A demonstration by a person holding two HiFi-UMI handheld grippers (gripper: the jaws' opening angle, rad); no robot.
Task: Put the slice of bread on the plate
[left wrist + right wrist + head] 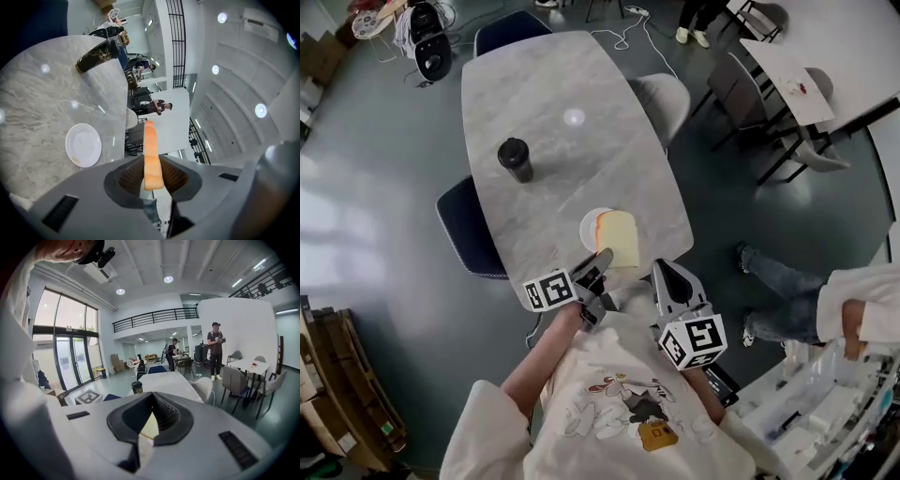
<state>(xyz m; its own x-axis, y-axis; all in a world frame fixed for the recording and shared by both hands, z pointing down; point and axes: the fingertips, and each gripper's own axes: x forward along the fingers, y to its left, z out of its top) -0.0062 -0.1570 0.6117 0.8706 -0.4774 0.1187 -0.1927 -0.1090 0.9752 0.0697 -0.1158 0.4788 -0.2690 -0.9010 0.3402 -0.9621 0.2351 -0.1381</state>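
in the head view's lower centre the left hand-held gripper [600,261] is clamping the slice of bread [619,238] partly over the plate [590,223], in the left gripper view the plate is lying lower left, so centring before release is seeming wise, and in the right gripper view the right hand-held gripper [151,398] is sitting closed, empty.

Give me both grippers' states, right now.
Left gripper: closed on the slice of bread.
Right gripper: closed, nothing between its jaws.
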